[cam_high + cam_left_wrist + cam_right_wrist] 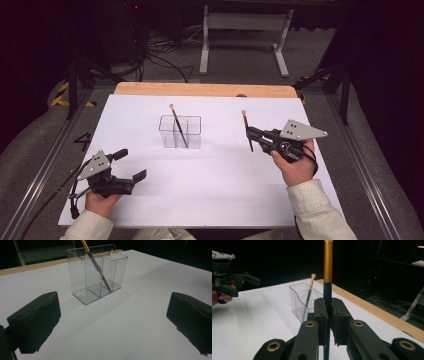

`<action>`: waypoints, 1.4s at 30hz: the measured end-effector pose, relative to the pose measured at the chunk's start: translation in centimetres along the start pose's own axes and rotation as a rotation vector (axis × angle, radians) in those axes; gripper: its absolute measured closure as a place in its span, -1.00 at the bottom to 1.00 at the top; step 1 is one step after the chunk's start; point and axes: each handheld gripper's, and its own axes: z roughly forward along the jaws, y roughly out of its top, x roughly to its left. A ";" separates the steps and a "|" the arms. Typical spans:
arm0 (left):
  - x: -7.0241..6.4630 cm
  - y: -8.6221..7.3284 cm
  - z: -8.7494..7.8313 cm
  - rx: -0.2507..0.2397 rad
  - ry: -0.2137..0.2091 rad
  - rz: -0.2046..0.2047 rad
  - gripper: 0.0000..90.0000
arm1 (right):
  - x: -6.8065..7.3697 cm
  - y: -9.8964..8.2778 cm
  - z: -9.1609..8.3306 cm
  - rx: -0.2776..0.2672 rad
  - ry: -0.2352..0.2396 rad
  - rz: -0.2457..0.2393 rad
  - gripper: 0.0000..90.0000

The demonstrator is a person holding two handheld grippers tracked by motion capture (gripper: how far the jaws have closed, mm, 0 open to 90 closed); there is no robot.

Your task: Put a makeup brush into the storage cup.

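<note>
While clamped tight in the right claw (250,134), the held brush (247,131) stands close to upright over the right part of the white counter (210,185), gold ferrule and pale tip at the top, dark handle passing down between the pressed pads (320,320). Well apart from the clear divided holder (180,132) near the counter's middle, which carries a second brush (178,125) leaning in one compartment, tip up. Lower left, the left claw (131,164) gaping wide and empty just above the counter, aimed toward the holder, black pads (35,321) far apart.
</note>
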 end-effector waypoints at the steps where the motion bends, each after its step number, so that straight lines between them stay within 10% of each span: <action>1: 0.0 0.0 0.0 -0.002 0.000 0.000 -1.00 | 0.0 0.0 0.0 -0.006 0.001 0.000 0.86; 42: 0.0 -0.5 -0.8 -0.008 0.009 -0.020 -1.00 | 0.1 2.5 7.9 -0.121 0.141 0.037 0.85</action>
